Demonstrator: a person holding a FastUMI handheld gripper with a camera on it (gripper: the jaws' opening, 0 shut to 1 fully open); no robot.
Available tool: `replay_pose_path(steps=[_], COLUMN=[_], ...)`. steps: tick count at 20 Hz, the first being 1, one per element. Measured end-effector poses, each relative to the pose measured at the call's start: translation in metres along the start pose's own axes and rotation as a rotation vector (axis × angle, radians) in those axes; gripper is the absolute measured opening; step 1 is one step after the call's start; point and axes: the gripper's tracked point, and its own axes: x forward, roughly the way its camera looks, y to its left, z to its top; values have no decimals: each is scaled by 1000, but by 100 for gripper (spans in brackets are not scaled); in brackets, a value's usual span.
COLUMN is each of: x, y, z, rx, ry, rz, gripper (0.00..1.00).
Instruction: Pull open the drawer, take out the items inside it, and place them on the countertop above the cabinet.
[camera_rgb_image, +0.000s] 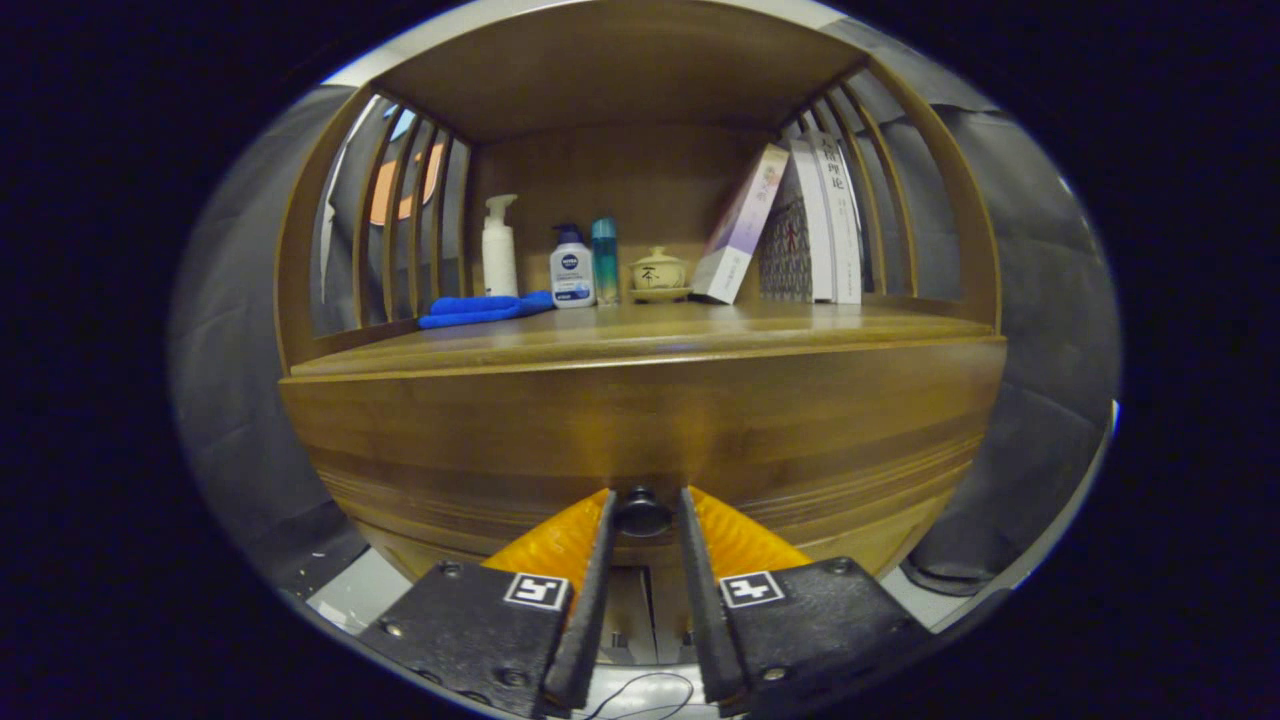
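Observation:
A wooden cabinet faces me, its drawer front (640, 430) a wide curved panel just below the countertop (640, 338). A small dark round knob (643, 513) sits low on that front. My gripper (645, 497) has one finger on each side of the knob, and both fingertips (606, 505) press against it. The drawer looks closed, and what is inside it is hidden.
At the back of the countertop stand a white pump bottle (498, 245), a blue-capped bottle (571, 266), a teal can (604, 259), a lidded ceramic jar (657, 272) and leaning books (800, 232). A blue cloth (480, 308) lies at the left. Slatted wooden sides and a top board enclose the shelf.

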Motion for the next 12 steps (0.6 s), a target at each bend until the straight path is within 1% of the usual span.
replay_pose_path(steps=[3, 8, 12], x=[1, 1, -1], y=[-2, -3, -4], z=[-1, -1, -1], rx=[-5, -6, -13], ry=[-5, 9, 18], rz=[-15, -9, -7], gripper=[30, 24, 23])
